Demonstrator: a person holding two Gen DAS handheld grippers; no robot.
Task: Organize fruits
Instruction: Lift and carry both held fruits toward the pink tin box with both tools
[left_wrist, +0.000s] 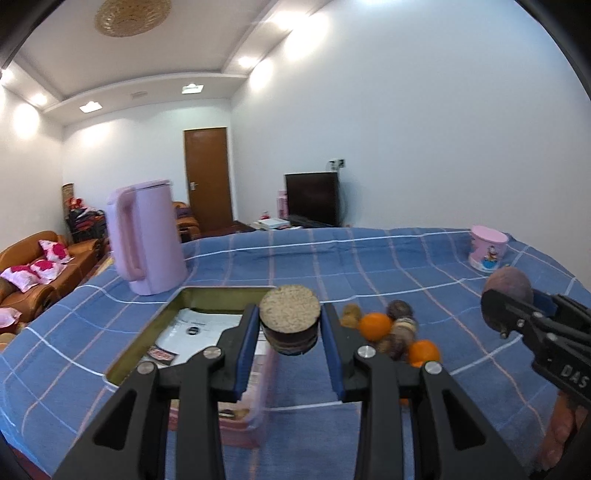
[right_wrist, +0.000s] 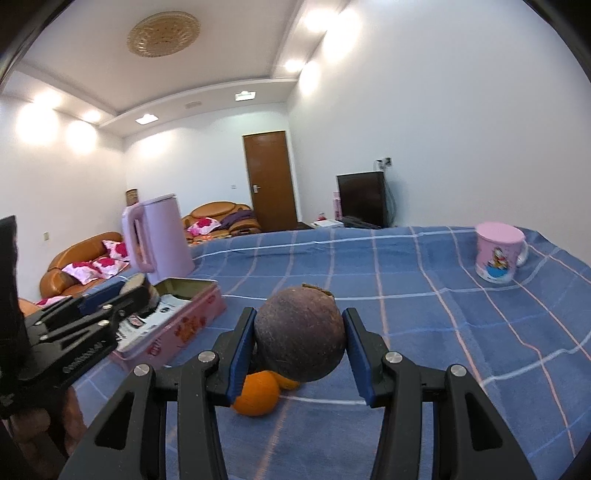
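The left gripper (left_wrist: 290, 328) pinches a flat round piece (left_wrist: 290, 317) above the open tin (left_wrist: 221, 295); the right gripper (right_wrist: 300, 341) clamps a dark round fruit (right_wrist: 300, 334) over the oranges (right_wrist: 256, 393). Lower each inside the tin's rim before letting go, well short of the pink kettle (left_wrist: 146, 236).

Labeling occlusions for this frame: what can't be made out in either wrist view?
- Tin contents: left wrist view, near half hidden by the left gripper and the round piece it holds; papers too blurred to read.
- Fruit pile: left view, small and blurred; only oranges are sure. Right view, mostly hidden behind the brown fruit in the right gripper.
- Hands: cut off at frame edges in both views.
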